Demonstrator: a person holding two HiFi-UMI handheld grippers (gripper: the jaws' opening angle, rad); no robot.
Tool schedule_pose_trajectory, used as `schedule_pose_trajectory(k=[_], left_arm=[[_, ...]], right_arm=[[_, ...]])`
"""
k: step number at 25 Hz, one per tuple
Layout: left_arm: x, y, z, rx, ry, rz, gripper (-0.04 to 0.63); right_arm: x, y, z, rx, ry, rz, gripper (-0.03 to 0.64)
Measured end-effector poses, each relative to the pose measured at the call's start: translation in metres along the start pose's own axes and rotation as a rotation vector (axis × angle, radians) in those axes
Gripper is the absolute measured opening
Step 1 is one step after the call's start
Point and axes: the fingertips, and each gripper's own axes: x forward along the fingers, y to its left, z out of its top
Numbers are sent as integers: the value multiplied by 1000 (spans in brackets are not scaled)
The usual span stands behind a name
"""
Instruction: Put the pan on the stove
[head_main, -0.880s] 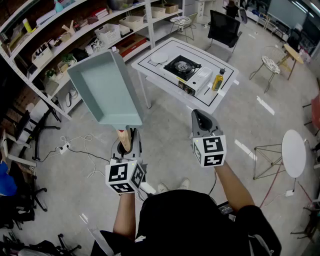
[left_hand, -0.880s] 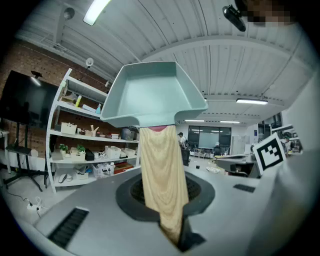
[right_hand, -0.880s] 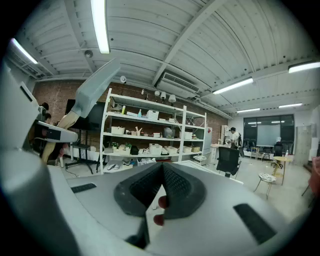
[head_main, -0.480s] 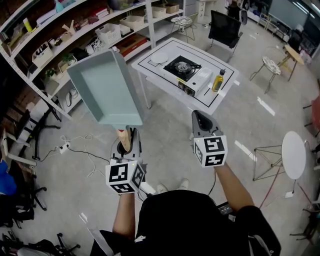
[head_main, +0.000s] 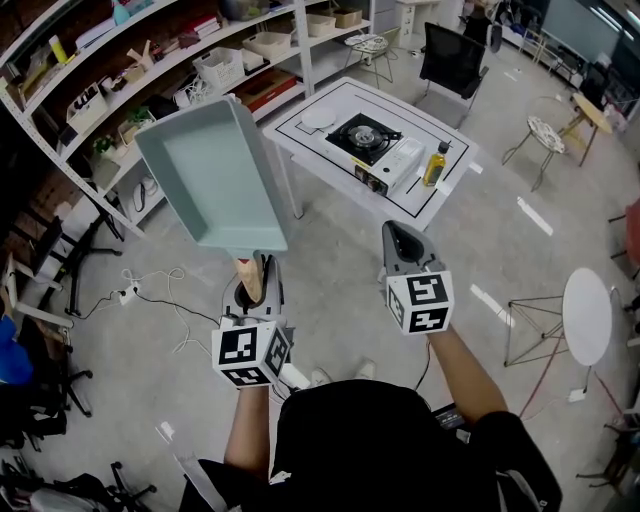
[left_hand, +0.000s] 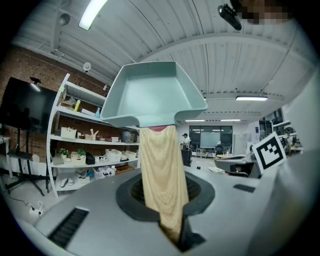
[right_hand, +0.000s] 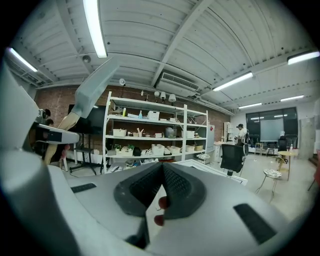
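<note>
Left claw (head_main: 254, 288) clamps wooden handle (left_hand: 162, 175) of pan (head_main: 210, 175), held level for trip to gas stove (head_main: 365, 135) (tabletop (head_main: 440, 200) well ahead); right claw (head_main: 400, 240) closed, empty.

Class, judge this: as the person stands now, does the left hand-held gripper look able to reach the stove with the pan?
Probably not yet. The left hand-held gripper grips the pan by its wooden handle, but the stove sits on a table well ahead across open floor. Nothing blocks the path; stepping closer should do.
</note>
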Motion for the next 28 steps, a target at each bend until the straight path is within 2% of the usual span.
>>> schedule_pose_trajectory(k=[19,28], left_arm=[[22,-60,-15,17,21,29,58],[38,-66,-15,19,24,19,58]], right_arm=[[-11,-48,-23,1,7,59,2],[-3,-56,-26,7,10,63,2]])
